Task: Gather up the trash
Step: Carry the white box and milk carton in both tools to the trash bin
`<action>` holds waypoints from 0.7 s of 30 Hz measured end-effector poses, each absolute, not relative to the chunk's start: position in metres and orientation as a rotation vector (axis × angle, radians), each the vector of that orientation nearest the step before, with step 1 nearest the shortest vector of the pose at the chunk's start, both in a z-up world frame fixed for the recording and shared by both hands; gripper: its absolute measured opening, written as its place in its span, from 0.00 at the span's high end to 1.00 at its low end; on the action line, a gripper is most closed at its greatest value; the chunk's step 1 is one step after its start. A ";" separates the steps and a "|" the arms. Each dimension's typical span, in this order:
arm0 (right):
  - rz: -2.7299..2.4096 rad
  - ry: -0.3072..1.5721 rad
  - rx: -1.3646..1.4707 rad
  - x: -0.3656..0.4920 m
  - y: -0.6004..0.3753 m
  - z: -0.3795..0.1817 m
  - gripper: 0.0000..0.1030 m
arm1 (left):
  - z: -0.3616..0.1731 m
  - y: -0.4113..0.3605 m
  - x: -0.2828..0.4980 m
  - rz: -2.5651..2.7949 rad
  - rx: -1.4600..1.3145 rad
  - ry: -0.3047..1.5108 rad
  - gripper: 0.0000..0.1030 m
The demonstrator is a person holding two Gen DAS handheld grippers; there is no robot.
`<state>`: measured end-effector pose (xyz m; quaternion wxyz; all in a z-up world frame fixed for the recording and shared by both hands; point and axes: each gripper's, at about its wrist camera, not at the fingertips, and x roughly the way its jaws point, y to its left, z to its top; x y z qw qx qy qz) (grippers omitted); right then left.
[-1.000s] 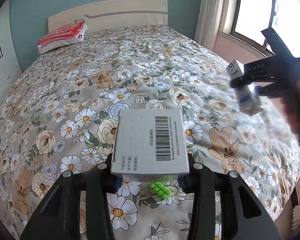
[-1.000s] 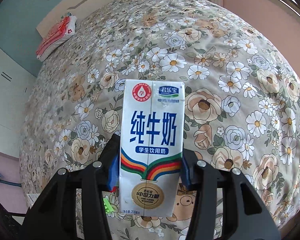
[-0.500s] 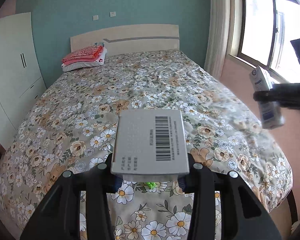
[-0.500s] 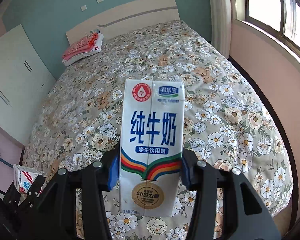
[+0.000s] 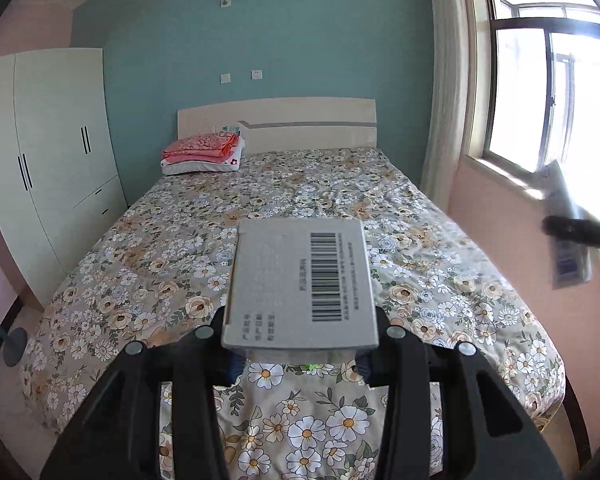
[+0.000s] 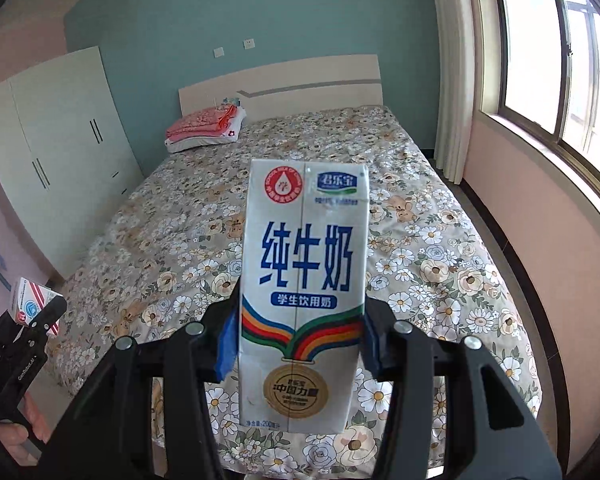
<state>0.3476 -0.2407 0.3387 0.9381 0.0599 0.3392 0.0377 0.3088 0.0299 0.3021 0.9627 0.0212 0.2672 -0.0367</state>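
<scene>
Left gripper (image 5: 300, 364) clenched on a grey barcoded box (image 5: 300, 284), lying flat, long axis pointing ahead. Right gripper (image 6: 298, 344) clamped on an upright milk carton (image 6: 302, 292). No bin visible; both loads well above the floral bedspread (image 5: 172, 248).

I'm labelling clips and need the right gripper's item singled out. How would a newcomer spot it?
Look above the foot of the floral bed: the right gripper clamps an upright milk carton. Unlike the grey barcode box in the left gripper, it bears big blue characters and rainbow stripes.

The box (image 5: 300, 284) is dull grey card. The milk carton (image 6: 302, 292) is smooth, shiny paper. The bedspread (image 5: 188, 240) is soft cloth.
</scene>
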 end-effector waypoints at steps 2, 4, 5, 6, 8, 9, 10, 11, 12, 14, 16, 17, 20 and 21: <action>0.087 0.679 0.108 0.328 -0.240 0.343 0.52 | 0.305 0.030 0.293 -0.081 0.041 0.530 0.57; 0.098 0.669 0.090 0.309 -0.238 0.344 0.52 | 0.304 0.029 0.281 -0.086 0.041 0.525 0.57; 0.106 0.665 0.082 0.300 -0.238 0.344 0.52 | 0.302 0.027 0.275 -0.089 0.040 0.526 0.57; 0.113 0.662 0.073 0.292 -0.237 0.343 0.52 | 0.299 0.026 0.270 -0.091 0.042 0.530 0.57; 0.130 0.656 0.054 0.275 -0.235 0.340 0.52 | 0.294 0.024 0.259 -0.104 0.047 0.536 0.57; 0.139 0.653 0.045 0.266 -0.234 0.337 0.52 | 0.291 0.021 0.254 -0.110 0.053 0.540 0.57; 0.150 0.650 0.036 0.258 -0.232 0.335 0.52 | 0.287 0.020 0.249 -0.115 0.060 0.541 0.57; 0.158 0.649 0.026 0.253 -0.232 0.331 0.52 | 0.284 0.018 0.243 -0.123 0.067 0.539 0.57; 0.168 0.649 0.014 0.246 -0.231 0.327 0.52 | 0.279 0.016 0.237 -0.131 0.077 0.541 0.57; 0.185 0.649 -0.013 0.231 -0.227 0.319 0.52 | 0.267 0.014 0.226 -0.156 0.090 0.551 0.57; 0.202 0.648 -0.044 0.219 -0.222 0.309 0.52 | 0.253 0.013 0.218 -0.168 0.099 0.569 0.57; 0.210 0.650 -0.056 0.214 -0.219 0.303 0.52 | 0.245 0.013 0.214 -0.176 0.105 0.578 0.57; 0.243 0.671 -0.079 0.206 -0.211 0.283 0.52 | 0.224 0.015 0.204 -0.194 0.106 0.606 0.57; 0.252 0.678 -0.086 0.203 -0.209 0.276 0.52 | 0.217 0.014 0.200 -0.198 0.108 0.616 0.57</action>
